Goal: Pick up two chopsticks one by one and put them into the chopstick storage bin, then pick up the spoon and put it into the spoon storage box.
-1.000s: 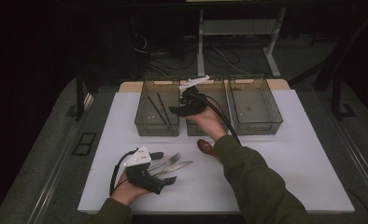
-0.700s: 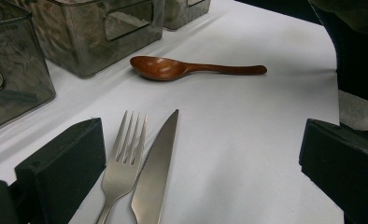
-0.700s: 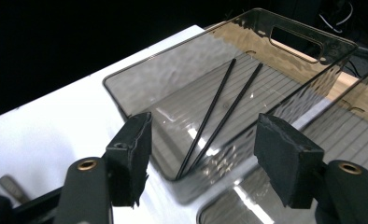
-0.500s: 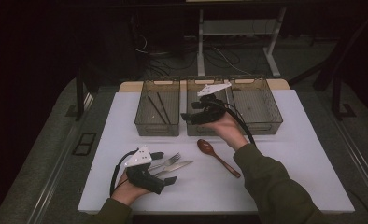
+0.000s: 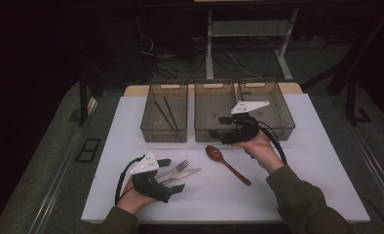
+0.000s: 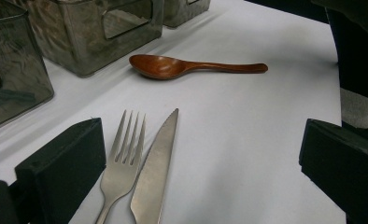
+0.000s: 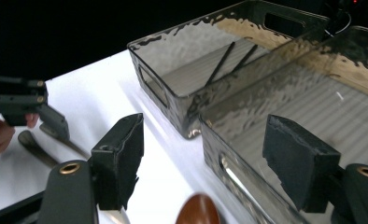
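Note:
A brown wooden spoon (image 5: 225,162) lies on the white table top in front of the middle bin, its bowl (image 6: 159,66) toward the bins. A steel fork (image 5: 178,167) and knife (image 5: 184,174) lie side by side between the wide-apart jaws of my left gripper (image 5: 171,174), which is open and rests low on the table. Neither pad presses on the fork (image 6: 121,161) or the knife (image 6: 156,161). My right gripper (image 5: 219,126) hovers at the front wall of the middle bin, above the spoon's bowl (image 7: 198,212). Its jaws have just been opening and hold nothing.
Three smoky see-through bins stand in a row at the back: the left bin (image 5: 156,132) holds two black chopsticks (image 5: 163,113), while the middle bin (image 5: 202,136) and the right bin (image 5: 283,127) look bare. Dark floor and cables lie beyond the table.
My right hand has slid to the right along the front of the bins and its jaws have spread wider. The spoon is now fully uncovered. The left hand has kept still.

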`<state>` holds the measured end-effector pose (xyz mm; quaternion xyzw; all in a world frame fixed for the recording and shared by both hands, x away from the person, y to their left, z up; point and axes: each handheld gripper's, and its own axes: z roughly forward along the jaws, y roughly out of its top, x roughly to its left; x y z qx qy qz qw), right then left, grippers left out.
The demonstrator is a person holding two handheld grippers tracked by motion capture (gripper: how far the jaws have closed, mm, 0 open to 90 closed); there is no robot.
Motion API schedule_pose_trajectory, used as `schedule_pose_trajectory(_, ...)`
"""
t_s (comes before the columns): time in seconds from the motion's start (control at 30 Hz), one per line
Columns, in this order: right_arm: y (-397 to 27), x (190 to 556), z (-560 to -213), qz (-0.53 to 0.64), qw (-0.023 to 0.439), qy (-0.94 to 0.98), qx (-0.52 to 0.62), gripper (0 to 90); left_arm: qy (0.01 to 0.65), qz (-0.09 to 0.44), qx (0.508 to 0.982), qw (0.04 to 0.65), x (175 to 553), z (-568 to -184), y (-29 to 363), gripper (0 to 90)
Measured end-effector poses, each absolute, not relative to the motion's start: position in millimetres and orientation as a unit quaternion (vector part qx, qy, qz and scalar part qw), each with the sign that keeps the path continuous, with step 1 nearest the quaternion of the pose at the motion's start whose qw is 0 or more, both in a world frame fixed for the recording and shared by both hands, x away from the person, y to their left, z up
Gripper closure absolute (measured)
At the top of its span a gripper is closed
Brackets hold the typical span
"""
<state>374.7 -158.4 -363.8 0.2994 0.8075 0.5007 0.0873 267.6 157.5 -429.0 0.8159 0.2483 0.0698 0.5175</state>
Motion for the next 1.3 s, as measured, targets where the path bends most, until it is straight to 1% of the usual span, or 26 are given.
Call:
schedule_pose_trajectory(0.07,-169.6,367.6,-366.9,0.5,0.09,0.808,0.3,28.5,0.249,0.07,0.816,0.517,267.5,-428.9,157.4,0.0)
schedule_pose_trajectory(0.53,-207.8,335.3,-388.0,0.491,0.088,0.808,0.314,28.8,0.25,0.071,0.816,0.516,267.3,-429.2,157.1,0.0)
schedule_pose_trajectory(0.73,-215.2,319.3,-398.1,0.48,0.078,0.815,0.316,33.0,0.248,0.071,0.817,0.516,268.4,-429.3,158.1,0.0)
schedule_pose_trajectory(0.97,-221.3,300.2,-408.2,0.463,0.072,0.821,0.327,43.9,0.248,0.073,0.818,0.514,266.6,-429.0,158.4,0.0)
schedule_pose_trajectory(1.07,-223.5,288.7,-415.3,0.452,0.067,0.827,0.328,51.0,0.249,0.073,0.818,0.514,266.7,-429.0,158.1,0.0)
schedule_pose_trajectory(1.1,-223.5,288.7,-415.3,0.452,0.067,0.827,0.328,51.0,0.249,0.072,0.818,0.514,266.6,-429.0,158.0,0.0)
schedule_pose_trajectory(1.23,-224.7,280.4,-424.1,0.434,0.065,0.837,0.328,59.1,0.249,0.073,0.818,0.513,266.5,-429.1,157.2,0.0)
schedule_pose_trajectory(1.3,-225.6,277.5,-428.0,0.424,0.064,0.843,0.326,66.5,0.248,0.073,0.82,0.511,266.3,-429.1,156.7,0.0)
